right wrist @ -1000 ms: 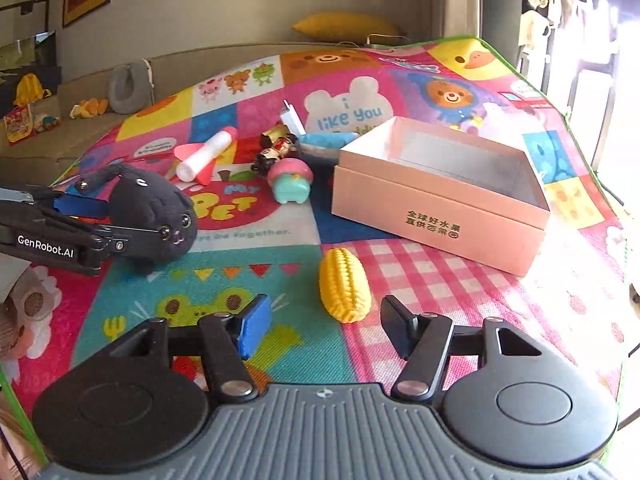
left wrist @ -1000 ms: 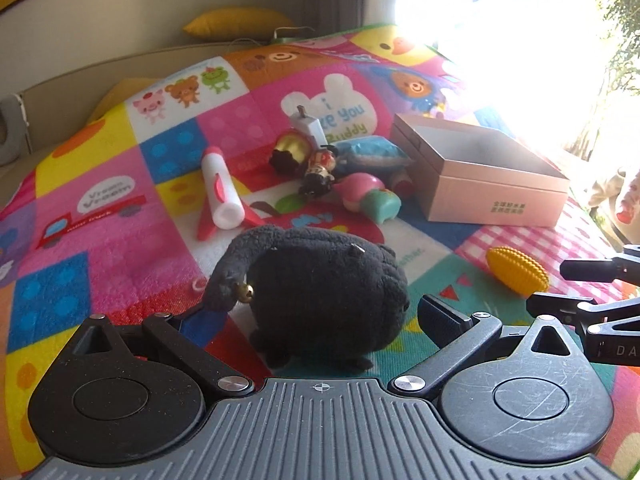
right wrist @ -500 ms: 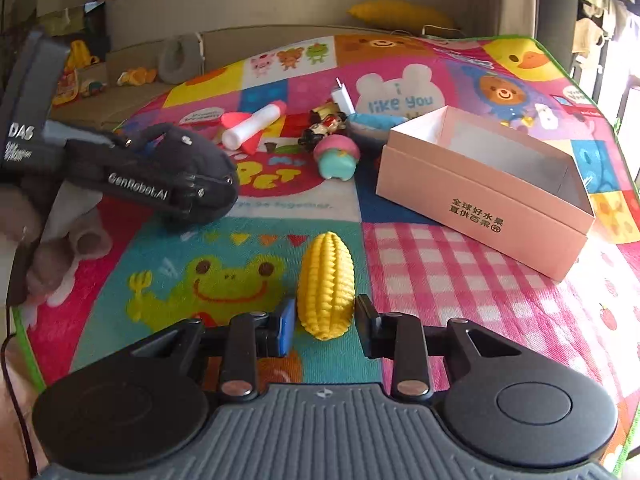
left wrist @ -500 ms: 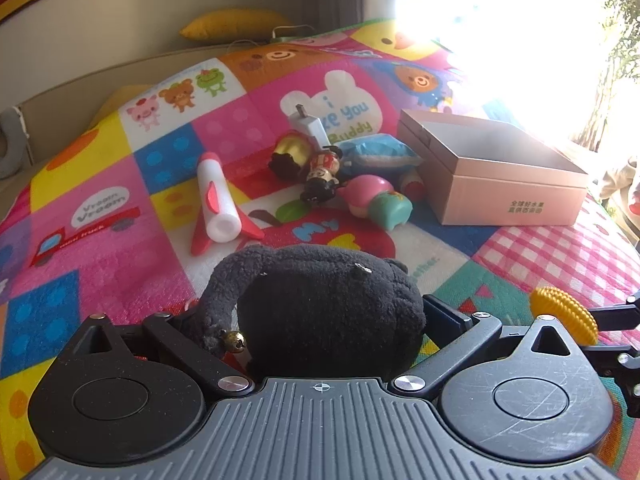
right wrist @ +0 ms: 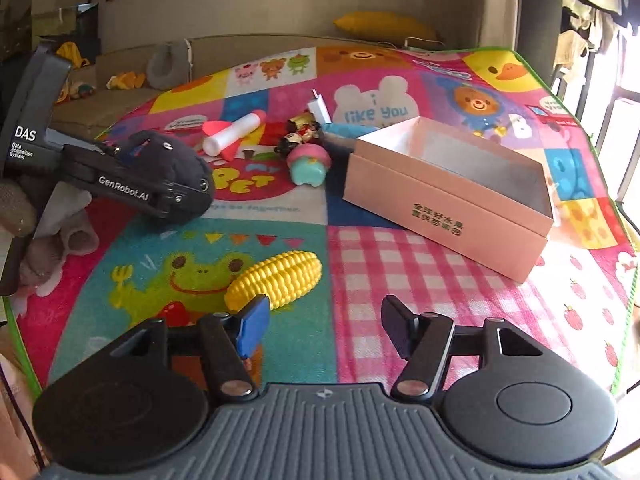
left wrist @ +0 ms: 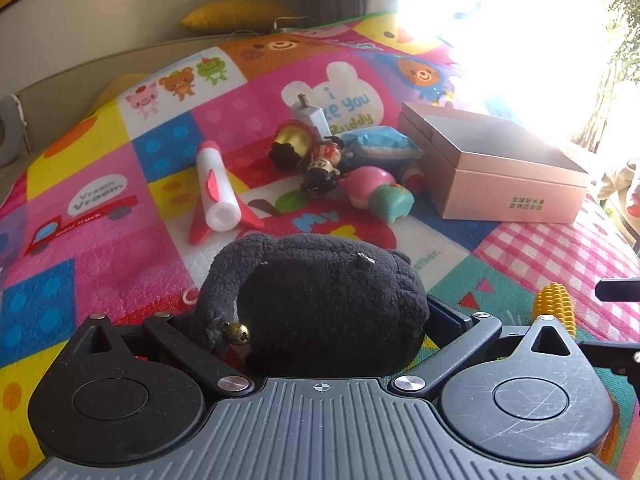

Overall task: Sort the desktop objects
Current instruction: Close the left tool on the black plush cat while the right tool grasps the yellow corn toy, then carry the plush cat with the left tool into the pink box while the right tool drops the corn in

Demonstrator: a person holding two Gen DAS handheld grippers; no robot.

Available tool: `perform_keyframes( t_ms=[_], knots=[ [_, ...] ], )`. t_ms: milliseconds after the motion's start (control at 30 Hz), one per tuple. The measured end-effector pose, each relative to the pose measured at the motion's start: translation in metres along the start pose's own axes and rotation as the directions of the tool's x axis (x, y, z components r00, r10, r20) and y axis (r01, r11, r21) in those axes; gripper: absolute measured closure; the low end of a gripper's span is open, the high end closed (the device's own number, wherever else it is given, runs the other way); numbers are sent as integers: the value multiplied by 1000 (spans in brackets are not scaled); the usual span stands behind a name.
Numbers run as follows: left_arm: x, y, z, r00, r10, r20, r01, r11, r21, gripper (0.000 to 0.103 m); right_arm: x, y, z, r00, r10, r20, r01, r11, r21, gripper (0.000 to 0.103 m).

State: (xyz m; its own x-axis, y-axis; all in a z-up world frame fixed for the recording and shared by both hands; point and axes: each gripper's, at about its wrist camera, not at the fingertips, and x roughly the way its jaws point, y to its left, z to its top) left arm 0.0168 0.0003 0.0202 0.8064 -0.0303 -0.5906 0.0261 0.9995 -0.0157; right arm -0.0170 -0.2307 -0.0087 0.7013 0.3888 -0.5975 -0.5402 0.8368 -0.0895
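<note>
My left gripper (left wrist: 320, 320) is shut on a black plush toy (left wrist: 320, 300) that fills the space between its fingers and hides the pads. The right wrist view shows that same gripper (right wrist: 188, 200) at the left, gripping the plush (right wrist: 176, 160). My right gripper (right wrist: 324, 316) has its jaws opening, with nothing between them. A yellow toy corn (right wrist: 276, 280) lies crosswise on the mat just beyond the blue left pad (right wrist: 252, 320). The corn (left wrist: 554, 312) also shows at the right of the left wrist view. An open pink box (right wrist: 440, 208) stands at the right.
Behind the plush lie a white and red rocket (left wrist: 216, 188), a pink and teal toy (left wrist: 380, 196), a small figurine (left wrist: 324, 164), a blue packet (left wrist: 380, 144) and a white plug (left wrist: 310, 114). The colourful play mat (right wrist: 400, 272) covers the floor. A gloved hand (right wrist: 48, 236) holds the left gripper.
The right gripper closed around the corn half a second ago and has opened again; the corn now lies turned sideways. The plush sits deeper in the left gripper than before.
</note>
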Motion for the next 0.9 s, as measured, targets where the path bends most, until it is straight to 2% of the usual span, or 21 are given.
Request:
perform_keyframes(
  t_ms=[200,533,600,700,900],
  knots=[
    [-1,1,-1,1000,-6,-5,6,1000,-1,0,7,17,4,1000,17,15,-16,1000,-17,41],
    [-3,1,-6,1000,-16,-11,16,1000,-5,0,26,22,9,1000,28,-9,-27,998,50,29],
    [-6,-2,-7,1000,-22,-3,23,1000,9,0,29,23,10,1000,28,-8,-27,997,69,29],
    [-10,-8,-7,1000,-18,22,17,999,39,0,32,24,11,1000,16,-18,-15,997,73,36],
    [-9,-12,-5,999,9,36,-11,998,64,0,22,25,9,1000,0,-17,1,998,58,36]
  ],
)
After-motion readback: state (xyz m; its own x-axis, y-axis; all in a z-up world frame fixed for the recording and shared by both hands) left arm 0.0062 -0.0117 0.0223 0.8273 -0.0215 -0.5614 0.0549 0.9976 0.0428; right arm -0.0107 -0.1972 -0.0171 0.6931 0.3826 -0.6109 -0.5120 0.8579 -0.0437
